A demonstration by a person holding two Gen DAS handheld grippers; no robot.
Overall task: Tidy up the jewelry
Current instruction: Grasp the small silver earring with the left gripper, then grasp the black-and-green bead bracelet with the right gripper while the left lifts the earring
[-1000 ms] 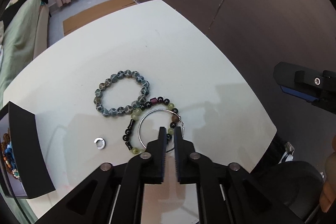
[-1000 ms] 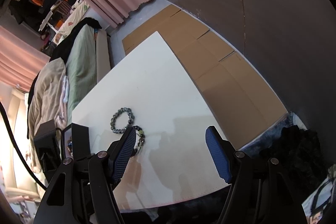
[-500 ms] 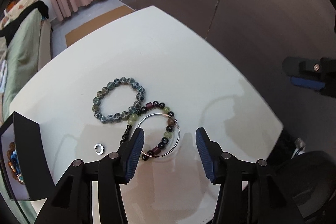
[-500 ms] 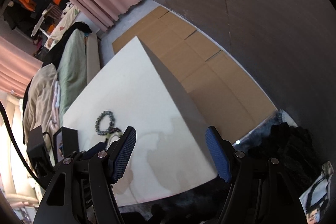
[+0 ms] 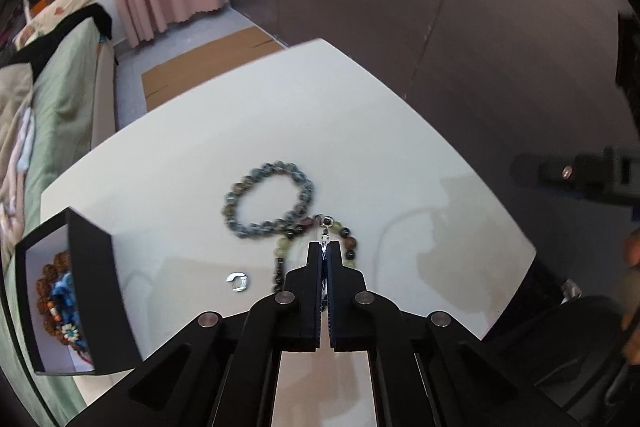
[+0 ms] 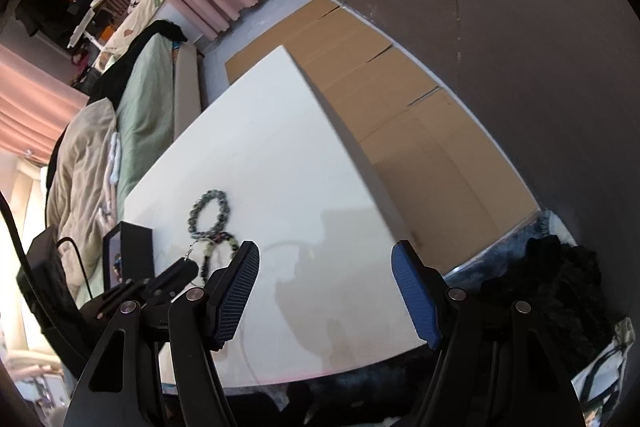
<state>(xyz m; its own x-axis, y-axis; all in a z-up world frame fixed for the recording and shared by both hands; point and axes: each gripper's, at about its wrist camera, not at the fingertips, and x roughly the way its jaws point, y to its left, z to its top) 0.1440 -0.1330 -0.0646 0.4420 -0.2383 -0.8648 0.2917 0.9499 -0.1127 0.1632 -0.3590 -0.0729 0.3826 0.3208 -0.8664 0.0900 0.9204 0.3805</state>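
Left tool [image 5: 325, 254] — fingers pressed together on silver hoop [image 5: 325, 235]; grey bead bracelet [image 5: 267, 199] mid-counter [image 5: 360, 115]; black box [image 5: 86, 291] at left edge.

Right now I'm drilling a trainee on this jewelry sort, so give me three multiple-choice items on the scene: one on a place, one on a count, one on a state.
1. Where does the small silver ring lie?
A. on the white table, between the black box and the left gripper
B. inside the black box
C. on the floor

2. How many beaded bracelets lie on the table outside the box?
A. none
B. two
C. five

3. How do the two grippers stand?
A. both wide open
B. left shut on the thin hoop, right gripper open
C. left open, right shut

Answers: 1 A, the ring sits on bare tabletop left of the fingers. 2 B, the grey-blue bracelet and the mixed-bead bracelet touch. 3 B, the left fingers pinch the wire; the right blue pads are far apart with nothing between.
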